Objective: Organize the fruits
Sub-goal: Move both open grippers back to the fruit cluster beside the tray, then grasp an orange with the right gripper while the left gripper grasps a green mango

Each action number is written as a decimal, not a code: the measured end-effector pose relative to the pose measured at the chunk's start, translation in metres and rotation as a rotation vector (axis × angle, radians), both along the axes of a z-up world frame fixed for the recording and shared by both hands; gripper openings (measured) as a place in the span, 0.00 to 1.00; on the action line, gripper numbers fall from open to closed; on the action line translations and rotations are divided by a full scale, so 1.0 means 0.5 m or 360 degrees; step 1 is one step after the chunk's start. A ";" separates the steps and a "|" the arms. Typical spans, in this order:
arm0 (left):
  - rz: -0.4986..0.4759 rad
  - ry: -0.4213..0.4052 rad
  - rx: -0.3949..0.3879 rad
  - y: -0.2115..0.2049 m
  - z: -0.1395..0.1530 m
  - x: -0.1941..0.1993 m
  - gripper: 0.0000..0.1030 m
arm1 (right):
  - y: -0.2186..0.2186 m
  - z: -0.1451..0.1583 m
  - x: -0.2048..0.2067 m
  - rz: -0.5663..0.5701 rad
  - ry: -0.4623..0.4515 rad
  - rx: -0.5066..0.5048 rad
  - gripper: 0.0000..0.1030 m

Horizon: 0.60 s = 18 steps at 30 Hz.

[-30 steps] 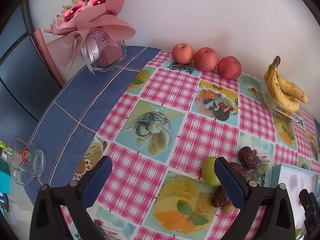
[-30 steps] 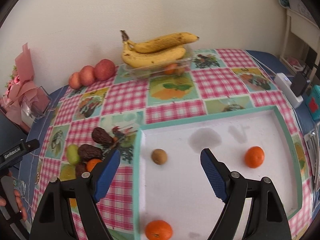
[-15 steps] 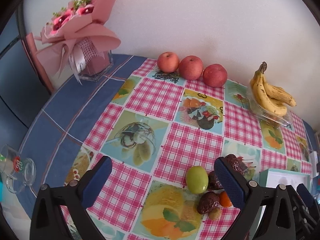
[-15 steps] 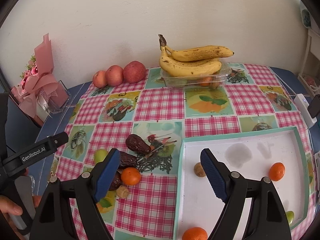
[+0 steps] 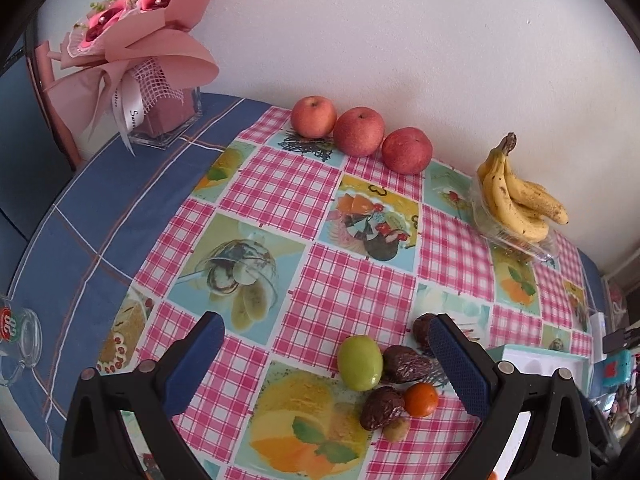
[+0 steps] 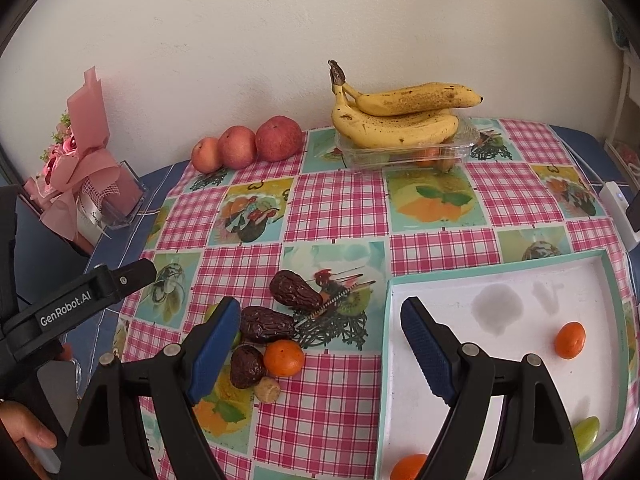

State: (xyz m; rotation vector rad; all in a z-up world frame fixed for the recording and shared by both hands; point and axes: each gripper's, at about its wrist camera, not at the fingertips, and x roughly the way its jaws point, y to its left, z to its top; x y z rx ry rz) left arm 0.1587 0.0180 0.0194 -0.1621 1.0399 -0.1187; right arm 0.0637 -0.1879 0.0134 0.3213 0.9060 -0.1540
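Both grippers hang above the table with jaws apart and nothing between them. The left gripper (image 5: 320, 360) faces a fruit pile: a green fruit (image 5: 359, 362), dates (image 5: 405, 364) and a small orange (image 5: 420, 399), all touching or just beside one another. Only a corner of the tray (image 5: 536, 360) shows in that view, right of the pile. The right gripper (image 6: 320, 346) view shows the tray (image 6: 388, 360) interior, holding two oranges (image 6: 569, 340) and a green fruit at its near right corner. Apples (image 5: 359, 131) and bananas (image 6: 400, 114) sit beyond the pile, by the wall. The mug (image 5: 18, 336), left of the pile, shows only in the left view.
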 end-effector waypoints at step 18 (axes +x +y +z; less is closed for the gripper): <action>0.0078 0.0166 -0.0112 0.021 -0.065 0.045 0.93 | 0.021 -0.034 0.048 0.0059 0.0079 -0.0002 0.62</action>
